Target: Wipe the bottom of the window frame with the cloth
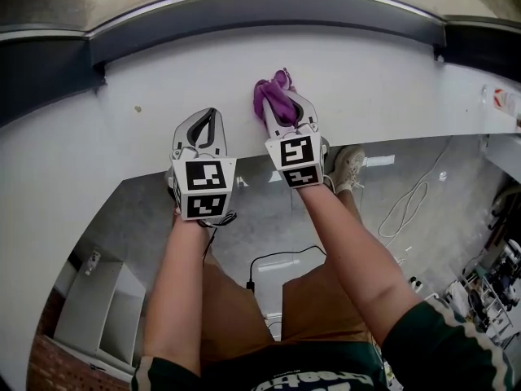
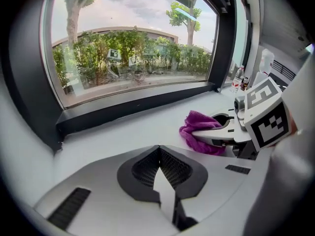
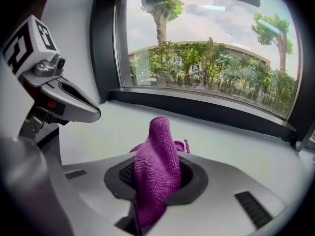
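The right gripper (image 1: 282, 109) has its jaws clamped on the purple cloth (image 3: 156, 161), low over the white sill (image 1: 391, 88) below the dark window frame (image 1: 269, 10). Just beside it is the left gripper (image 1: 212, 116), jaws together and empty.

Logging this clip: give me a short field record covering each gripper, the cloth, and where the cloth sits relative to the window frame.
left gripper: jaws together, nothing between them, over the sill
right gripper: jaws clamped on the cloth
cloth: purple, bunched, down on the sill
sill: white, a small speck on its left part
window frame: dark bottom rail, apart from the cloth
task state: cloth not yet on the frame
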Available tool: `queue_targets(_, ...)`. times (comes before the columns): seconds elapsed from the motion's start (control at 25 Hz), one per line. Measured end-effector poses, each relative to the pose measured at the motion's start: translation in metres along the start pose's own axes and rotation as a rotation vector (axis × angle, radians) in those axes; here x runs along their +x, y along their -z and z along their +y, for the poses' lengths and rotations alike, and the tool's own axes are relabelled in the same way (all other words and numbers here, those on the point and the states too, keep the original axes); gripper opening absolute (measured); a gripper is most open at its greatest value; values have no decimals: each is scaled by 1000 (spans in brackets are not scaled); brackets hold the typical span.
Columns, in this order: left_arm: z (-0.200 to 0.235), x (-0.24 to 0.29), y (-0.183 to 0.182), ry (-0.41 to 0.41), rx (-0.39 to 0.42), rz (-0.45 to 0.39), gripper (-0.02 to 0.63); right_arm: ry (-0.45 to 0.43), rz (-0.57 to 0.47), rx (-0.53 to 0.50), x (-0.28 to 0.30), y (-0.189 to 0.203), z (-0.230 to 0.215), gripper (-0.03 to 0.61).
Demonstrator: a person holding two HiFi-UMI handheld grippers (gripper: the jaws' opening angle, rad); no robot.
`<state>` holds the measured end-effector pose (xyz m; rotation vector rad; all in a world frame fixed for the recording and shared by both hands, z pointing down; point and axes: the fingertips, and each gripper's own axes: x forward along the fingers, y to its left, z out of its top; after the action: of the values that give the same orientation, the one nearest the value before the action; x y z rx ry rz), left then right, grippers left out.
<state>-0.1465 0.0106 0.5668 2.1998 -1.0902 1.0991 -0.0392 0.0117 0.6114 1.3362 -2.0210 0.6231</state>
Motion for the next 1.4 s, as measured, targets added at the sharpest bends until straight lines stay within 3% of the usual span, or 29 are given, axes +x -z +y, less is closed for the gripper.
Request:
queue_targets(0.72, 76, -29, 33, -87, -80, 14, 8, -179, 4, -144, 38, -37, 104, 86)
queue_targets(1.4, 133, -53, 63, -154, -132, 29, 8, -287, -10, -239, 69, -65, 182, 86)
